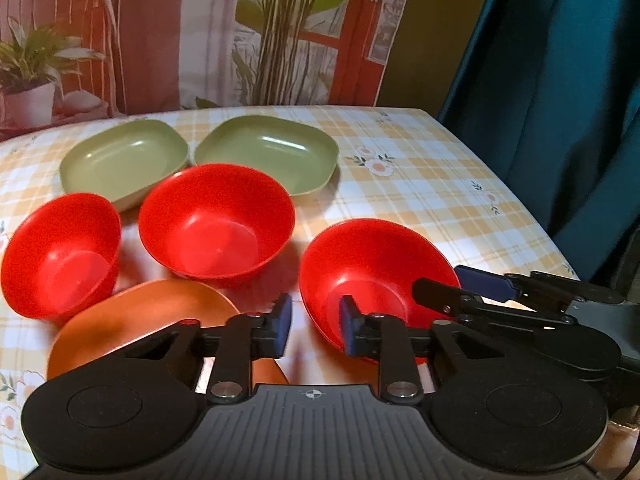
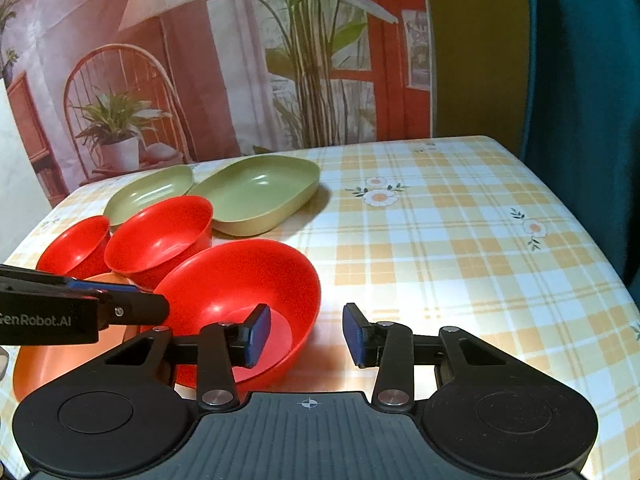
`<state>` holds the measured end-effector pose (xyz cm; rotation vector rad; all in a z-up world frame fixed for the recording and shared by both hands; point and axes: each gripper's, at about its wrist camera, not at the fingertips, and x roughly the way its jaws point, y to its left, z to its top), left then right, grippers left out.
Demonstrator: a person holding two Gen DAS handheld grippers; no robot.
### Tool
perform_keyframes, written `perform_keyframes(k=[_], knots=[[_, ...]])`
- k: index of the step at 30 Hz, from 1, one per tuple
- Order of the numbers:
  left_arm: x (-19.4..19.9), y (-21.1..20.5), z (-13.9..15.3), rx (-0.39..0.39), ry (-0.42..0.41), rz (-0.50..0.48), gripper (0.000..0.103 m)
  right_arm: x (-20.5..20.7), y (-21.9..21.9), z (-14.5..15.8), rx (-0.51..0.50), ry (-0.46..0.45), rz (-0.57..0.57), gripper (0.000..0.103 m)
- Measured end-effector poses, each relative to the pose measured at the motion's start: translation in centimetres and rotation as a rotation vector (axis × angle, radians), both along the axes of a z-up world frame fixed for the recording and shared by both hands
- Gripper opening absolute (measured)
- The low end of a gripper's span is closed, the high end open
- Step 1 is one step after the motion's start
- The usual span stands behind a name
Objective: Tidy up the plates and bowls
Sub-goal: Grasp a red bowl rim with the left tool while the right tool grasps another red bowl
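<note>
Three red bowls stand on the checked table: a near one [image 1: 372, 276] [image 2: 248, 280], a middle one [image 1: 216, 220] [image 2: 160, 236] and a left one [image 1: 60, 256] [image 2: 78, 246]. Two green plates [image 1: 124, 160] [image 1: 268, 152] lie behind them, also in the right wrist view [image 2: 152, 190] [image 2: 260, 194]. An orange plate [image 1: 132, 320] [image 2: 36, 356] lies at the near left. My left gripper [image 1: 315, 330] is open, its right finger inside the near bowl's left rim. My right gripper [image 2: 307, 334] is open, straddling that bowl's right rim.
The table [image 2: 460, 248] has bare cloth to the right, with its edge by a teal curtain [image 2: 580, 80]. A printed backdrop [image 2: 240, 60] hangs behind the far edge.
</note>
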<state>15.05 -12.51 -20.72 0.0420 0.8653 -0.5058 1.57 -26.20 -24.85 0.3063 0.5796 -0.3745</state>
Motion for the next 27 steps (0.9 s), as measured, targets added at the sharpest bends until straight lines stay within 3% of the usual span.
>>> perform_keyframes(k=[10,27], knots=[[-0.3,0.1,-0.6,-0.03,0.015,-0.016,0.018,0.2,0.0,-0.1,0.027,0.012,0.007,0.02],[-1.3,1.3,1.3,-0.077,-0.076,-0.018,0.018,0.2,0.3,2.4,0.029,-0.021,0.018,0.02]])
